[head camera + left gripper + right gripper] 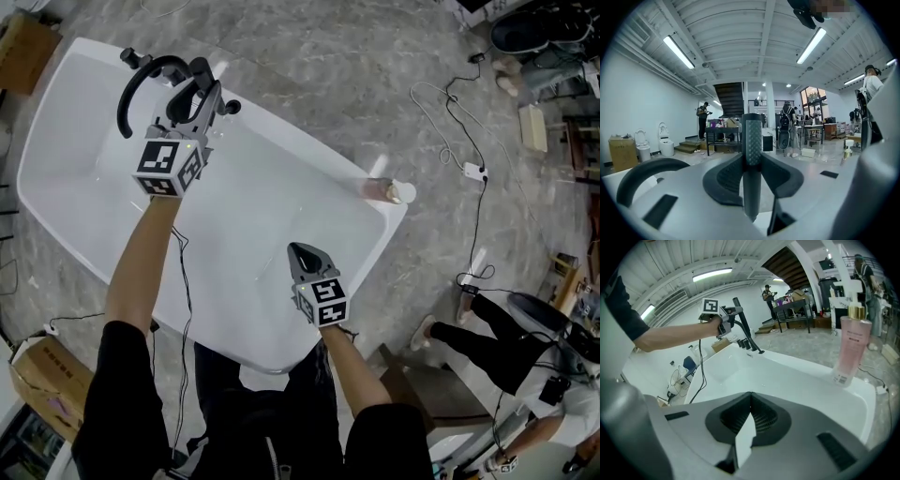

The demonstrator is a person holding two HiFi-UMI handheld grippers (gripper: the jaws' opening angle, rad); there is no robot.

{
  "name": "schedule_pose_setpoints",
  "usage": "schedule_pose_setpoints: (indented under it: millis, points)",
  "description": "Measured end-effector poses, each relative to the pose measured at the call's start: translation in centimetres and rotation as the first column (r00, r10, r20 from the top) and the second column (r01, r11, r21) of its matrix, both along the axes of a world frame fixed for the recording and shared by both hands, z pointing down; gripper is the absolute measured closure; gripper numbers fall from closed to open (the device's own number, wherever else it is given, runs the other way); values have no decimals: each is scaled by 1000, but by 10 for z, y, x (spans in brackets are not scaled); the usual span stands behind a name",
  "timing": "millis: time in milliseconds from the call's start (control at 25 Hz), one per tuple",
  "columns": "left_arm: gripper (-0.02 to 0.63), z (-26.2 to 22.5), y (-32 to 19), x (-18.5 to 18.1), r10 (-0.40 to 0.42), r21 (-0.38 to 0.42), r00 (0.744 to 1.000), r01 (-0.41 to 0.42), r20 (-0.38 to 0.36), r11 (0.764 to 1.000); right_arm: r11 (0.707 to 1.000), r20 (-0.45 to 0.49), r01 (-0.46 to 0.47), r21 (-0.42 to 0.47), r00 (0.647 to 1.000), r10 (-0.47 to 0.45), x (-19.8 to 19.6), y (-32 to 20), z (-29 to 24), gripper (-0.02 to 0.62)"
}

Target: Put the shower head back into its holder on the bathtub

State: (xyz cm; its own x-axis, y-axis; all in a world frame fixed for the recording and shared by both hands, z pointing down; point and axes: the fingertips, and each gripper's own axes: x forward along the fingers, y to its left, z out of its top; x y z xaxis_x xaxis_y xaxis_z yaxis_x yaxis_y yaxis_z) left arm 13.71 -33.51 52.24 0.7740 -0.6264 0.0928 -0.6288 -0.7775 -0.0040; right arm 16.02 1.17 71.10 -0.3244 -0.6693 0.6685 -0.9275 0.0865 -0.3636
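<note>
The white bathtub (84, 187) fills the middle of the head view. At its far left rim my left gripper (200, 86) is shut on the black shower head (190, 82), whose hose (125, 98) loops to the left. In the left gripper view the knurled black handle (752, 140) stands upright between the jaws. From the right gripper view the shower head (743, 322) slants down to black fittings (749, 345) on the tub rim; I cannot make out the holder itself. My right gripper (302, 251) hangs shut and empty over the tub's near end.
A pink bottle (851, 345) stands on the tub's right corner (389, 191). Black knobs (230, 108) sit on the rim by the left gripper. On the floor lie a white cable (469, 169) and a cardboard box (47, 375). A person (487, 333) stands at the right.
</note>
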Motion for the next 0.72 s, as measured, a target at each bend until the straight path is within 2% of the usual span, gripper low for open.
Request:
schedule_pose_setpoints:
  millis: [720]
  points:
    - [471, 74, -37, 7, -69, -49, 997, 71, 28, 996, 999, 23, -16, -39, 1000, 17, -6, 23, 20, 586]
